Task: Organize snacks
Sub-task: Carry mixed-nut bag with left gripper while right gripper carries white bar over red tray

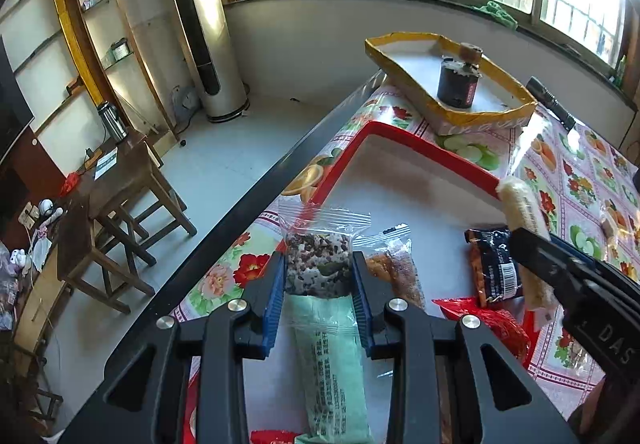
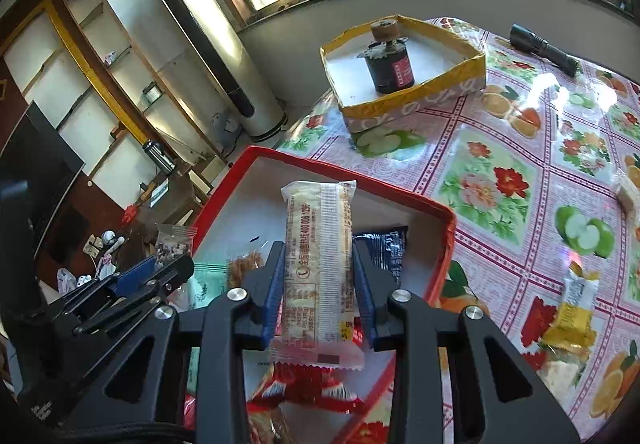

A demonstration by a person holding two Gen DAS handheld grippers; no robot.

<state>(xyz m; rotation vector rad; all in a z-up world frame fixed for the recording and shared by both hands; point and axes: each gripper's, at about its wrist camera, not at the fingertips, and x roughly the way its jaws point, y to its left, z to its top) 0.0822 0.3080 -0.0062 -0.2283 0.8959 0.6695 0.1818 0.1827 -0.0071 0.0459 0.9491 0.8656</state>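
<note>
My left gripper is shut on a clear pack holding a dark mixed-grain bar, which hangs over the left side of the red tray. A green packet, a brown snack pack, a dark blue packet and a red packet lie in the tray. My right gripper is shut on a pale wrapped cracker bar, held upright over the same tray. The left gripper shows beside it at lower left.
A yellow-rimmed box with a black jar stands behind the tray. A black flashlight lies at the back right. A yellow snack pack lies on the flowered tablecloth. Left of the tray the table edge drops to the floor.
</note>
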